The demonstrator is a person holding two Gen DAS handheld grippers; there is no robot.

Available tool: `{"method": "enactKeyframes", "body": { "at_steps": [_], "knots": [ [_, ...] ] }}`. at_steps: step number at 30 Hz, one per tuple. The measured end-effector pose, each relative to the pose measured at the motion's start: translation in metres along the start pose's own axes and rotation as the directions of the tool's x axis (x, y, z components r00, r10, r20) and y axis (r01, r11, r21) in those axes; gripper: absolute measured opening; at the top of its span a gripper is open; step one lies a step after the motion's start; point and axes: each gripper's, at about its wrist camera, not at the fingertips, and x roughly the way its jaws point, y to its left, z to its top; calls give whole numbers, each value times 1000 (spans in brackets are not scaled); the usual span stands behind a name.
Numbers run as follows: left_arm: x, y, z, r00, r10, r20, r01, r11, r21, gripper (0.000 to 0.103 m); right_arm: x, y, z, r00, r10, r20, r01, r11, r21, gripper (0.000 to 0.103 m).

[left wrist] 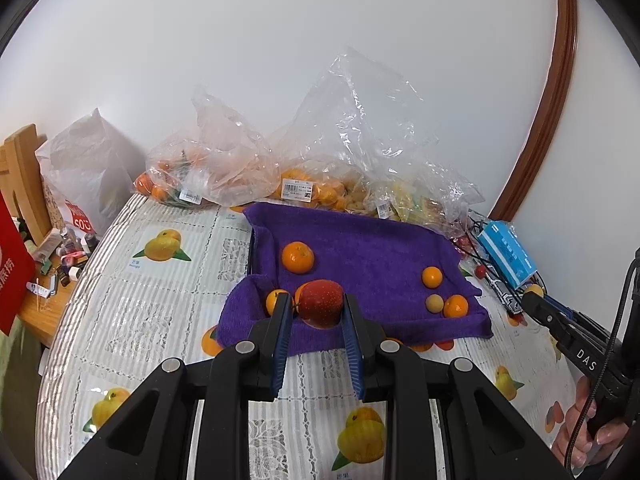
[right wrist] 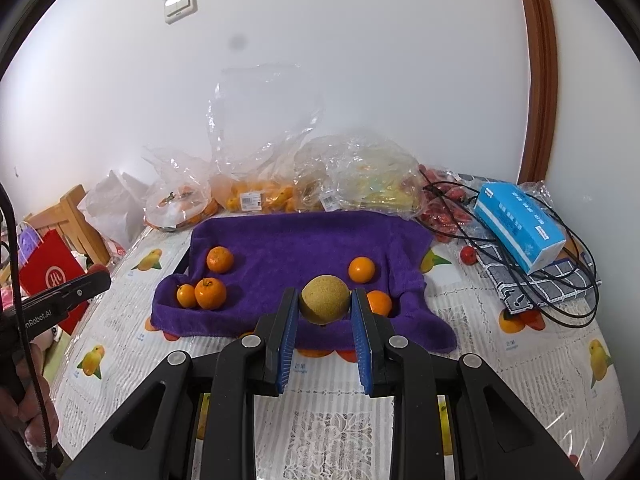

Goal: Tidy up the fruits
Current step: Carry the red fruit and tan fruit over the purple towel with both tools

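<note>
Pretty crowded table here: crinkly clear plastic bags of oranges (left wrist: 240, 164) are piled along the wall behind the purple towel-lined tray (right wrist: 304, 240), with a blue tissue box (right wrist: 520, 224) sitting on tangled black cables (right wrist: 560, 296) off to the right. Loose on the towel are a few small round oranges (right wrist: 219, 259), scattered near both ends. The left gripper (left wrist: 316, 308) is clamped on a round red apple (left wrist: 321, 302), held just over the tray's near edge. The right gripper (right wrist: 325, 300) is squeezing a round tan-yellow speckled fruit (right wrist: 325, 298) above the towel's front edge. Both fruits are basically balls, so no real long axis to call.
</note>
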Motion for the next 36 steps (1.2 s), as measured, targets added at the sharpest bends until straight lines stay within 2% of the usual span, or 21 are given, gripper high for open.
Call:
{"method": "enactKeyframes", "body": {
  "at_steps": [16,36],
  "knots": [
    [31,-11,12,999,-23,-31,23,1000,15,24,25,-8,10,1000,-16,-27,16,1000,4,26],
    [61,-8,20,998,-7,-66,7,1000,8,24,54,-23,18,999,-35,-39,35,999,10,26]
  ]
}}
